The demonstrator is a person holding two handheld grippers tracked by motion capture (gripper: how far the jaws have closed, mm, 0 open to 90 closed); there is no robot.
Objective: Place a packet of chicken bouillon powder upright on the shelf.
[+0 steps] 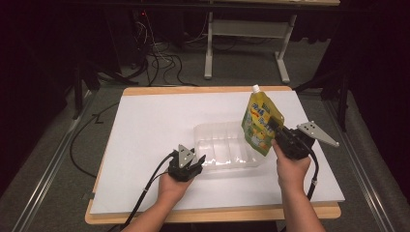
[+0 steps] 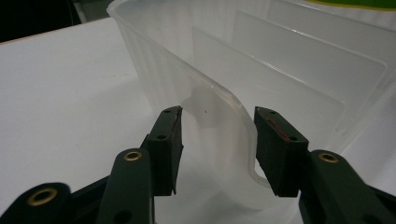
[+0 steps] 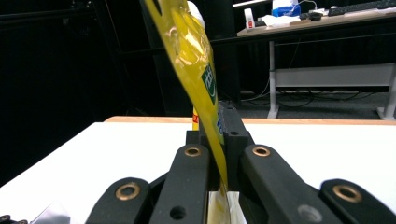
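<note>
A clear plastic bin with dividers sits on the white table top. My left gripper is at the bin's near left end, and its jaws straddle the bin's handle tab. The pads stand right at the tab's two edges with no clear squeeze on it, so this gripper is open. My right gripper is shut on a yellow spouted drink pouch and holds it upright above the bin's right end. The pouch's film is pinched between the pads, white cap on top.
The white board lies on a wooden table with bare room left of the bin and behind it. Beyond the far edge are a desk frame, cables on the floor and dark surroundings.
</note>
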